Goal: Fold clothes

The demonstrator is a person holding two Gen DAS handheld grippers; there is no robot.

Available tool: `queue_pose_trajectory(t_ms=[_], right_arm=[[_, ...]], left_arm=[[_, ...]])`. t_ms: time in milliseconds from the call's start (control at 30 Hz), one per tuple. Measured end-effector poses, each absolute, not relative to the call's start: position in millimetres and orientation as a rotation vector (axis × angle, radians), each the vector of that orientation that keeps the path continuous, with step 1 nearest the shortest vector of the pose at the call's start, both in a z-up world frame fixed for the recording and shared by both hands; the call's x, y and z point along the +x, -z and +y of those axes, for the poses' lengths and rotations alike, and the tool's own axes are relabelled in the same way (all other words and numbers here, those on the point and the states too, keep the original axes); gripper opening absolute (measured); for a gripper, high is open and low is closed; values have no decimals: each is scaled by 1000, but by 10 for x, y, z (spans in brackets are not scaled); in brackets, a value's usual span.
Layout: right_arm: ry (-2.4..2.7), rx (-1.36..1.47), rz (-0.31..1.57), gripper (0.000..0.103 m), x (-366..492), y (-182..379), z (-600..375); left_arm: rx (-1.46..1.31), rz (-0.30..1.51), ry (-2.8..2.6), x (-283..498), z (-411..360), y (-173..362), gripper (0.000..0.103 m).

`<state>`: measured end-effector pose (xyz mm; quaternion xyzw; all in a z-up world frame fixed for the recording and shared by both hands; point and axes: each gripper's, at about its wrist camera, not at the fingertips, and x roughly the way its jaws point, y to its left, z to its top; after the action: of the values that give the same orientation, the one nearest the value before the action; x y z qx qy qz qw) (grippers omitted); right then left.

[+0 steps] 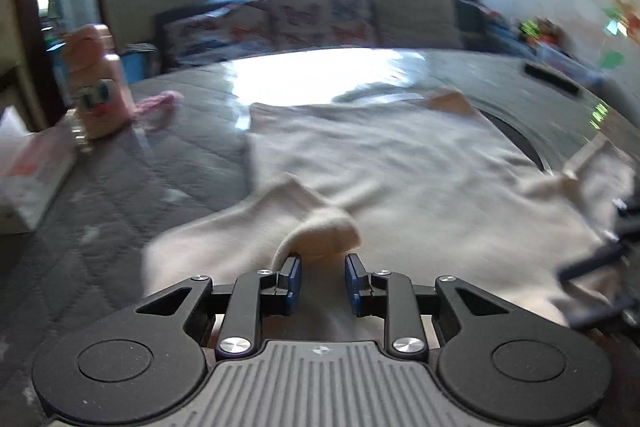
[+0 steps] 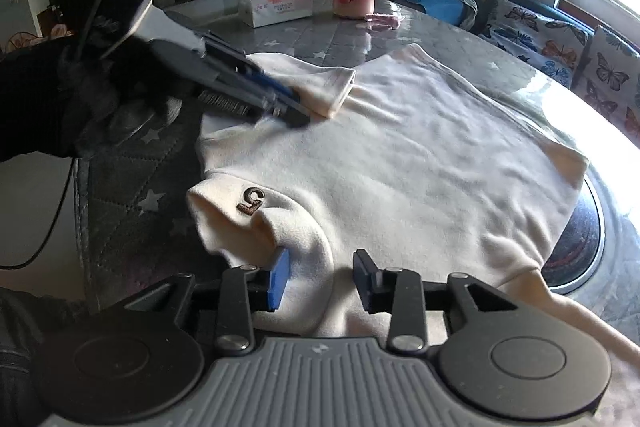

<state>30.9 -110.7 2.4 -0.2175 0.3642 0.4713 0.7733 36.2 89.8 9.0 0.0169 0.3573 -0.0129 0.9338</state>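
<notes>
- Here, in the left wrist view, the left gripper (image 1: 323,265) stands with its jaws parted over a cream garment (image 1: 384,163) spread across the grey table (image 1: 120,179); a folded sleeve cuff (image 1: 320,231) sits at its tips, ungripped as far as shows; a pink bottle (image 1: 100,83) stands at ten o'clock; the right gripper (image 1: 608,259) blurs at three o'clock.
- In the right wrist view, the right gripper (image 2: 322,279) is open wide above the garment's collar edge (image 2: 280,223), holding nothing; a brown "5" patch (image 2: 250,201) lies at eleven o'clock; a gloved hand (image 2: 80,99) holds the left gripper at ten o'clock, beside the cuff; a tissue pack (image 2: 276,3) sits beyond.
</notes>
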Motion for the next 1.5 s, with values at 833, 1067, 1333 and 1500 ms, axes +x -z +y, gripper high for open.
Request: queue_pose_trajectory(t_ms=[833,1067,1333,1500], right_arm=[[-1023,-476,797,57,278,11,-1095],[-1024,-475,798,59,280,6,-1091],[-1024,-474,799,59,280,12,-1092],[-1023,-473,800,59,275,13,-1088]], left_arm=[[-57,657,-233,371,1474,-230,55],[-199,668,-214,424,1621,-263,55],[-279,702,-240,551,1762,-184,41],[-282,692,-259,564,1796,-176,9]])
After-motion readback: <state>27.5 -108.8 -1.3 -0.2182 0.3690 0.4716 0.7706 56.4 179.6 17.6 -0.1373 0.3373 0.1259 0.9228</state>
